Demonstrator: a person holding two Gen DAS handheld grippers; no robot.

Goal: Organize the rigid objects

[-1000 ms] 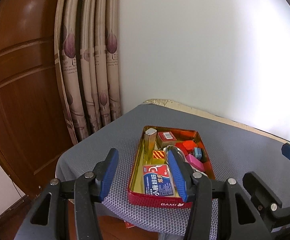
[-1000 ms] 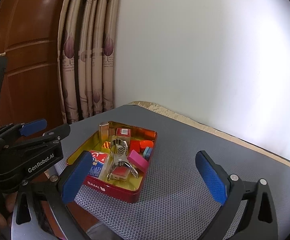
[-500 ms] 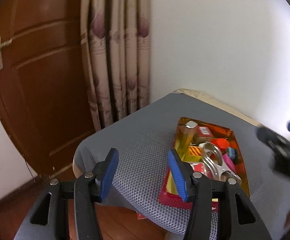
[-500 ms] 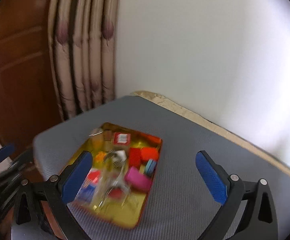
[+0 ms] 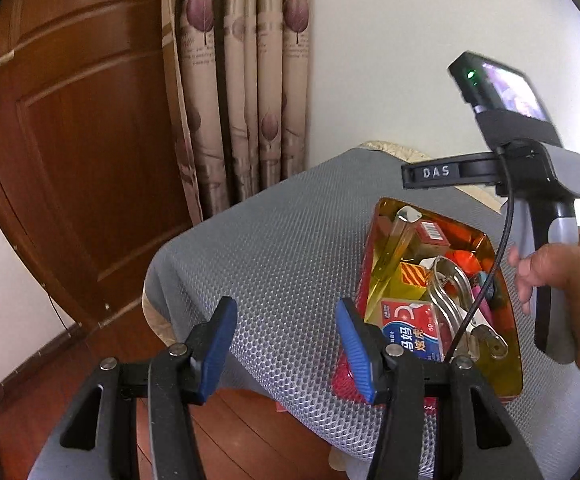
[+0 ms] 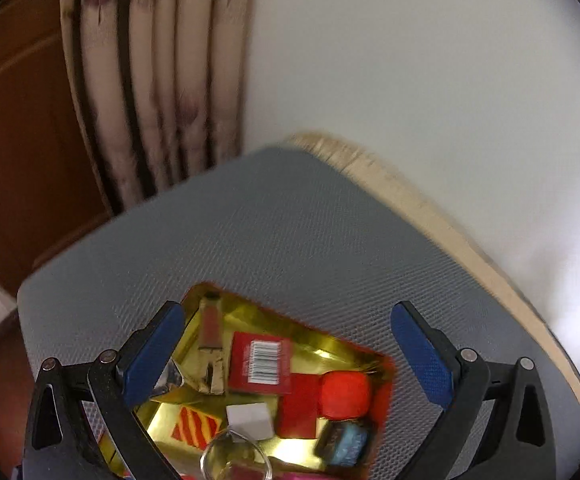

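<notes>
- Left wrist view: the left gripper (image 5: 286, 346) hangs over the near-left edge of the grey mesh tabletop (image 5: 274, 240). Its blue-padded fingers (image 5: 218, 344) stand moderately apart, with nothing between them.
- Left wrist view: the red tin tray (image 5: 369, 248) with a gold interior lies on the tabletop to the right of the gripper. The right-hand finger overlaps the tray's near-left corner in the picture; contact cannot be told.
- Left wrist view: the tray holds a red-and-blue card box (image 5: 409, 332), a metal clip (image 5: 455, 300), a barcode box (image 5: 429, 234) and further small blocks.
- Left wrist view: a hand (image 5: 553, 276) grips the handle of the right gripper unit above the tray's right side; its fingers are out of frame here.
- Right wrist view: the right gripper (image 6: 290, 356) points steeply down over the tray (image 6: 250, 312). Its fingers (image 6: 421, 352) stand wide apart and hold nothing.
- Right wrist view: between the fingers lie the barcode box (image 6: 260, 362), a red block (image 6: 343, 394), a white cube (image 6: 250, 420) and a striped orange block (image 6: 196, 426). The picture is motion-blurred.
</notes>
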